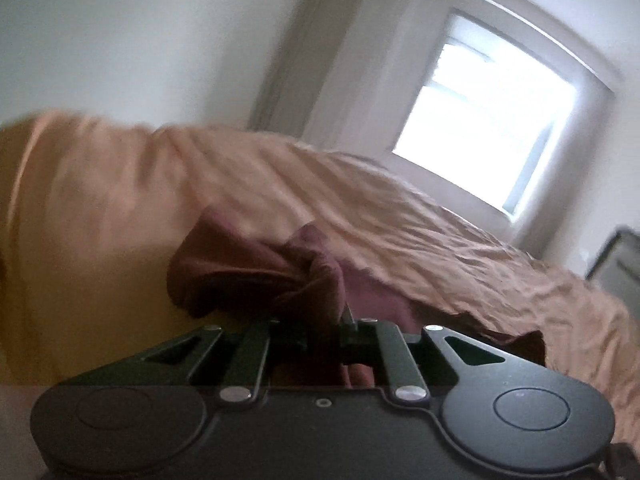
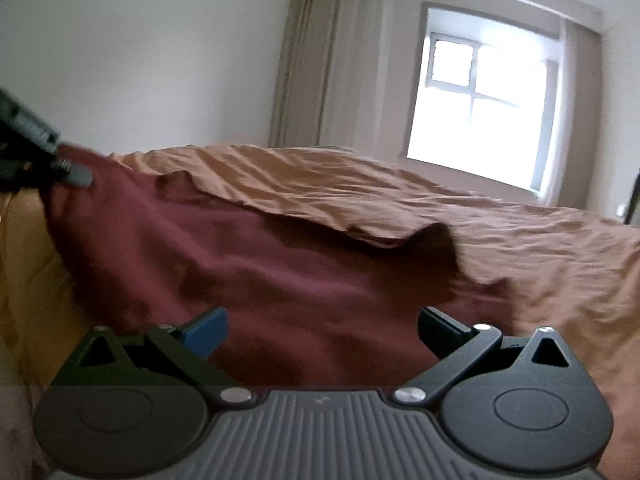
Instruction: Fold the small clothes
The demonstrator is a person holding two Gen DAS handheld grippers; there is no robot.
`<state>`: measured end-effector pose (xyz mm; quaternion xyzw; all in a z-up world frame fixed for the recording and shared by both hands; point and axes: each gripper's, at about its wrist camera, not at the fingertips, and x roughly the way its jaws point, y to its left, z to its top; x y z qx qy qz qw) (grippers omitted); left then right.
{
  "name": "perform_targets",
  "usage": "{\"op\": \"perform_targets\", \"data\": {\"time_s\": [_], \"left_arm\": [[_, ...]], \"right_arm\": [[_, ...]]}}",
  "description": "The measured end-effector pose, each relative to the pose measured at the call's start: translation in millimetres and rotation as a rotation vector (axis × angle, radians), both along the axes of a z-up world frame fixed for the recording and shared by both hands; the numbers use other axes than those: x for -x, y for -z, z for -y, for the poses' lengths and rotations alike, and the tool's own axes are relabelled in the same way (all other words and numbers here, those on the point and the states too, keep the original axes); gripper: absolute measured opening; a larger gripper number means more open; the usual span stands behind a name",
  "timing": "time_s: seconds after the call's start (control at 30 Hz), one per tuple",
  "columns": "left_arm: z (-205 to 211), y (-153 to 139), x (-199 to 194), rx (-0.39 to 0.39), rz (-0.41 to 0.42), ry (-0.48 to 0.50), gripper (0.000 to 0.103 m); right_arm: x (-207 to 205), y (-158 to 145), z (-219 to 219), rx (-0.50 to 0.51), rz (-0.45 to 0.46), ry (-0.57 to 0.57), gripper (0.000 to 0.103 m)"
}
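Gripping maroon garment (image 1: pixel 256 276), left hand-held gripper (image 1: pixel 316 320) closed.

Only light is daylight from the window (image 2: pixel 480 96), totally blown out in both views. Room's dim otherwise, and the dark cloth (image 2: pixel 256 264) goes muddy in shadow. Left view is smeared with motion blur. Fisheye bends the walls, black corners.

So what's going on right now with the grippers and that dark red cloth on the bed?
Left gripper shut on maroon garment, corner bunched. Right gripper open over it, gripping nothing. Garment spread on tan bedsheet. Nothing in the way.
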<state>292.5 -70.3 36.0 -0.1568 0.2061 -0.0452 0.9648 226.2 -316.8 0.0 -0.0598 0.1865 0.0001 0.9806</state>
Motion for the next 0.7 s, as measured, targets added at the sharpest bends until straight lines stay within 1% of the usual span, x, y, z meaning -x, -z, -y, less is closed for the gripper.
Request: {"op": "perform_targets", "data": {"time_s": [0.13,0.2,0.23,0.33,0.37,0.4,0.47,0.5,0.57,0.6,0.63,0.67,0.7], "left_arm": [[52,-33,-15,-0.127,0.070,0.152,0.011],[89,-45,-16,-0.208,0.115,0.255,0.011],[112,-47,-14,-0.255,0.133,0.324,0.011],[171,-38,-6,-0.380,0.128,0.513,0.011],[189,-28,-1,-0.415,0.112,0.579,0.011],[201,-18,2,-0.430,0.094,0.634,0.011],[214,0,8,-0.416,0.045,0.714,0.013],[216,9,13,-0.408,0.020,0.735,0.017],[216,24,15,-0.393,-0.029,0.734,0.021],[215,27,18,-0.378,-0.039,0.728,0.027],[210,28,20,-0.346,-0.051,0.730,0.031],[205,28,18,-0.309,-0.062,0.735,0.042],[201,27,17,-0.266,-0.072,0.740,0.056]], "right_arm": [[35,-9,31,-0.004,0.001,0.099,0.103],[50,-11,44,-0.015,-0.006,0.161,0.103],[58,-11,51,-0.019,-0.009,0.194,0.103],[78,-7,69,-0.018,-0.030,0.262,0.103],[83,-5,74,-0.012,-0.045,0.284,0.103],[87,-3,79,-0.005,-0.061,0.307,0.103],[97,1,89,0.010,-0.085,0.363,0.103],[104,3,94,0.014,-0.092,0.386,0.103],[115,5,102,0.012,-0.108,0.422,0.103],[118,7,105,0.009,-0.116,0.434,0.103],[122,9,107,0.008,-0.123,0.443,0.103],[123,10,109,0.011,-0.127,0.447,0.103],[124,11,109,0.017,-0.129,0.450,0.103]]}}
